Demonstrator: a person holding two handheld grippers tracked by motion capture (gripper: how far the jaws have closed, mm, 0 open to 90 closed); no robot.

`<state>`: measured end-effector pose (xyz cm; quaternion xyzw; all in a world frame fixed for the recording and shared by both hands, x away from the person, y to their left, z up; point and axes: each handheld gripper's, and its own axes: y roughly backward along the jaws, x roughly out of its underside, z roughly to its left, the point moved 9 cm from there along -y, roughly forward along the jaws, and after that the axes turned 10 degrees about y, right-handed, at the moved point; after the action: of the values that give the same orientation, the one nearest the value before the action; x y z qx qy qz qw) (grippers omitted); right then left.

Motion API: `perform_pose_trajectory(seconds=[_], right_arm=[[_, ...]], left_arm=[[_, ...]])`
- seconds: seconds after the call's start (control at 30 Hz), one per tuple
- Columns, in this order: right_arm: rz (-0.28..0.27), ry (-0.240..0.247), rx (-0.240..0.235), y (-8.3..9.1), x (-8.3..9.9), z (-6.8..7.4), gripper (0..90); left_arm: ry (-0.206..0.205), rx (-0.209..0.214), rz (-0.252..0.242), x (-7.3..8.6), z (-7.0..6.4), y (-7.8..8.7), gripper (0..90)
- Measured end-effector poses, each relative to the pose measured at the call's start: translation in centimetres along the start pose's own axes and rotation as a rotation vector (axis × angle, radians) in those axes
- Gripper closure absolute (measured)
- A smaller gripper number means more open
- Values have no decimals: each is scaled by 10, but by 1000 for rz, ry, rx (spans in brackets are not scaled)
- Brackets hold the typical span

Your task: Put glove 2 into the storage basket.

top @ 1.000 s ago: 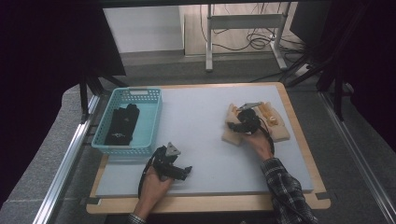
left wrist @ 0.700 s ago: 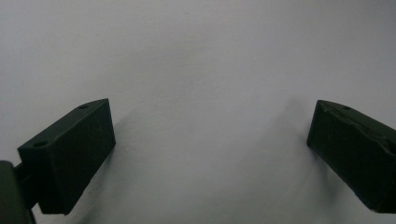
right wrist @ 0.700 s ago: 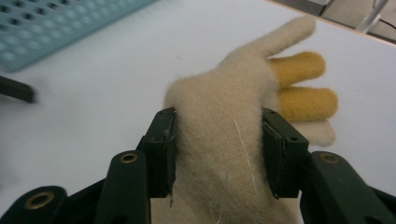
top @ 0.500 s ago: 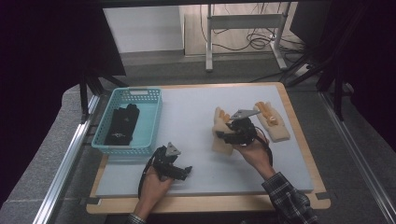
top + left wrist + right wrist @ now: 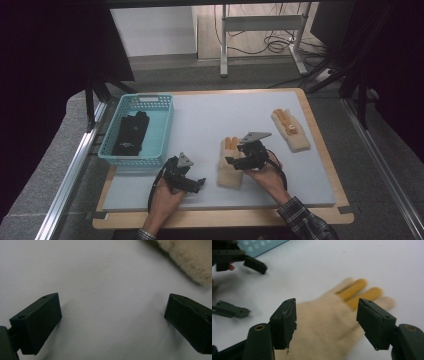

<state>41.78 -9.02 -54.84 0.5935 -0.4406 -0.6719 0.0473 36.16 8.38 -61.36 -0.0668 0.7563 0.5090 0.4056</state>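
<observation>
A cream knitted glove (image 5: 230, 169) with yellow fingertips lies flat on the grey mat (image 5: 200, 122), front centre. My right gripper (image 5: 233, 160) hovers over it, jaws pointing left. In the right gripper view the right gripper (image 5: 329, 315) stands open, and the blurred glove (image 5: 324, 325) lies below, between the jaws. A second cream glove (image 5: 291, 131) lies at the right. My left gripper (image 5: 199, 183) rests low on the mat just left of the near glove, jaws pointing right. In the left gripper view it (image 5: 112, 320) is open on bare mat, the glove's cuff (image 5: 185, 260) ahead.
A teal basket (image 5: 167, 131) at the left of the mat holds black gloves (image 5: 130, 134). The wooden board's edge (image 5: 225, 219) runs along the front. The other hand's open gripper (image 5: 242, 287) shows at upper left in the right gripper view.
My right gripper has carried one cream glove from beside its twin at the right over to front centre, and its jaws now stand open over it. The left gripper has stayed put.
</observation>
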Motion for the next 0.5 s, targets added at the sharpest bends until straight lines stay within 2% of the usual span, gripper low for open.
perform_pose_trajectory(seconds=[0.13, 0.27, 0.33, 0.43, 0.5], right_arm=[[2, -23, 52, 11, 7, -26, 319], [3, -88, 85, 20, 21, -51, 320], [7, -122, 93, 25, 30, -63, 353], [11, -138, 55, 28, 37, -64, 494], [24, -112, 38, 25, 40, -58, 573]], left_arm=[[2, 0, 1, 0, 0, 0, 11], [3, 1, 1, 0, 0, 0, 10], [3, 1, 1, 0, 0, 0, 10], [4, 1, 1, 0, 0, 0, 10], [3, 1, 2, 0, 0, 0, 10]])
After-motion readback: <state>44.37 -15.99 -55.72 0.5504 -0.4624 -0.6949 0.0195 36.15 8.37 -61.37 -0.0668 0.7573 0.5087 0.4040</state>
